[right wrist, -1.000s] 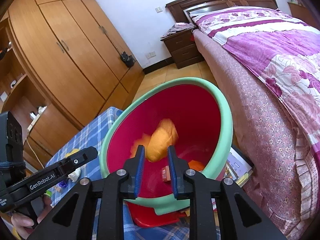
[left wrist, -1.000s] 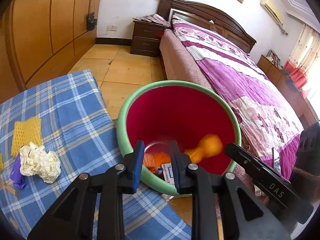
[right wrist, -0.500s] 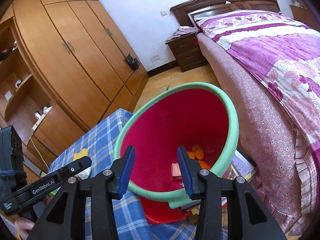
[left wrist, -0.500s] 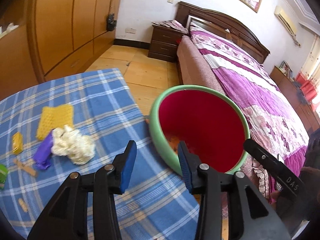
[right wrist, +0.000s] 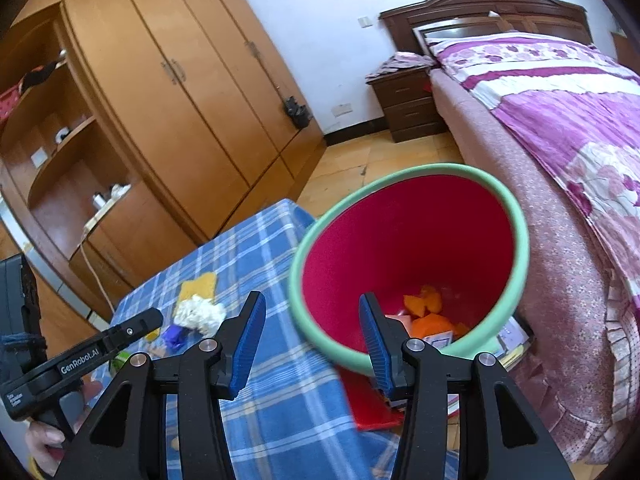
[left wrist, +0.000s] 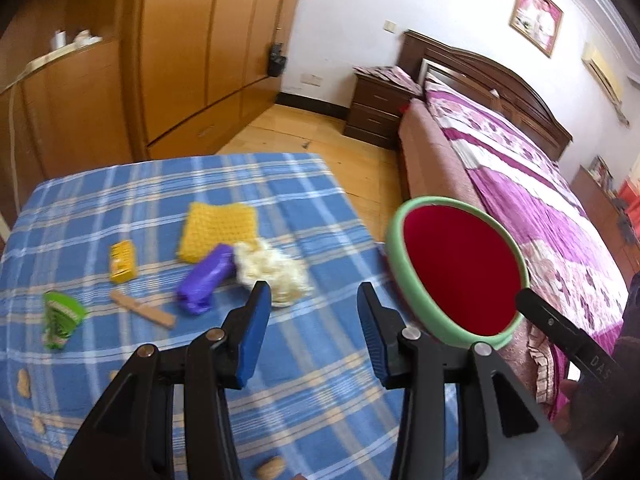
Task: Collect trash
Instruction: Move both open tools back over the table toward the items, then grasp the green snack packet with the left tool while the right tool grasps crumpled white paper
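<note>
My left gripper (left wrist: 314, 300) hangs open and empty above the blue checked tablecloth (left wrist: 120, 196). Just beyond its fingertips lie a crumpled white paper (left wrist: 276, 272), a purple wrapper (left wrist: 206, 282) and a yellow foam net (left wrist: 218, 226). Farther left are a small yellow box (left wrist: 123, 267), a wooden stick (left wrist: 142, 311) and a green wrapper (left wrist: 60, 318). The red bin with a green rim (left wrist: 394, 236) stands off the table's right edge. My right gripper (right wrist: 311, 312) is over the bin's near rim (right wrist: 298, 280), its jaws opening with nothing between them. Orange scraps (right wrist: 428, 316) lie inside.
Peanuts (left wrist: 24, 384) are scattered on the near cloth. A bed (right wrist: 560, 128) runs along the right, close behind the bin. A wooden wardrobe (right wrist: 192, 92) and a nightstand (right wrist: 408, 100) stand at the back. A red flat thing (right wrist: 372, 404) lies under the bin.
Both grippers have opened wider. The orange pieces dropped to the bottom of the bin. My left gripper swung left from the bin to over the table's trash; the right drew back a little.
</note>
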`<state>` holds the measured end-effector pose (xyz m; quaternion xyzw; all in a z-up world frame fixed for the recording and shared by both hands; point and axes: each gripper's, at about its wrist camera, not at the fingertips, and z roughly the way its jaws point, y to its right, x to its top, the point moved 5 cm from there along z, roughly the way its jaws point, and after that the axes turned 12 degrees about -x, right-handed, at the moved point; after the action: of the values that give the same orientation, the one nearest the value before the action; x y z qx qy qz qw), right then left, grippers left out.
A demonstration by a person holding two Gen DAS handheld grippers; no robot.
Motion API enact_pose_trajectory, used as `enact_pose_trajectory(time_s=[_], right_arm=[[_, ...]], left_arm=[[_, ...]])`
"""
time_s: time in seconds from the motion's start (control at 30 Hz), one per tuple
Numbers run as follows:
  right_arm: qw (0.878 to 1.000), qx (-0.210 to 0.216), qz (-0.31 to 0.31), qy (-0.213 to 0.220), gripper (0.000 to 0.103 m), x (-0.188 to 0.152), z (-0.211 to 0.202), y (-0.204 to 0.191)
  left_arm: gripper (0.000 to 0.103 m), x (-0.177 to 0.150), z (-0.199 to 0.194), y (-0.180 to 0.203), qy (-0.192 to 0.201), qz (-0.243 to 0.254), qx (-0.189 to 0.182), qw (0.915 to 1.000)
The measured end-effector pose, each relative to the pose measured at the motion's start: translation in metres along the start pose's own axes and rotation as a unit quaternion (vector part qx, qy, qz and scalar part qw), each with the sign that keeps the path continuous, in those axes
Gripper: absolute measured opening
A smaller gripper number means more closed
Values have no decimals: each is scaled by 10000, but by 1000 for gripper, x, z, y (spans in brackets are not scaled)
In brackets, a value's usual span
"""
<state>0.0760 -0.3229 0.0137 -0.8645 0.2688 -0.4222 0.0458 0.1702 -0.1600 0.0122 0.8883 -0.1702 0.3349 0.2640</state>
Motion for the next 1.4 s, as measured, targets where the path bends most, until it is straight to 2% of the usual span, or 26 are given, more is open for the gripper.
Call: enact_pose_trajectory(time_s=[0.13, 0.47, 0.8, 0.97, 1.17, 1.4], right_arm=[[9998, 88, -140, -59, 57, -4, 1, -17], [9979, 270, -530, -274, 57, -20, 9, -61], [9947, 378, -825, -488, 58, -29, 22, -96], [9927, 411, -971, -586, 64, -28, 32, -114], [9897, 365, -1228, -638, 64, -29, 48, -133], [9861, 449, -1302, -926, 64, -31, 82, -151]], left_arm=[[45, -2, -17, -24, 116, -140, 186, 9997], [46, -13, -52, -91, 270, -578, 627, 9960], [47, -23, -84, -152, 468, -1037, 1060, 9878], [47, -33, -78, -174, 349, -1174, 1188, 9853], [47, -38, -65, -193, 236, -1239, 1292, 9836], [47, -43, -50, -213, 123, -1439, 1248, 9816]])
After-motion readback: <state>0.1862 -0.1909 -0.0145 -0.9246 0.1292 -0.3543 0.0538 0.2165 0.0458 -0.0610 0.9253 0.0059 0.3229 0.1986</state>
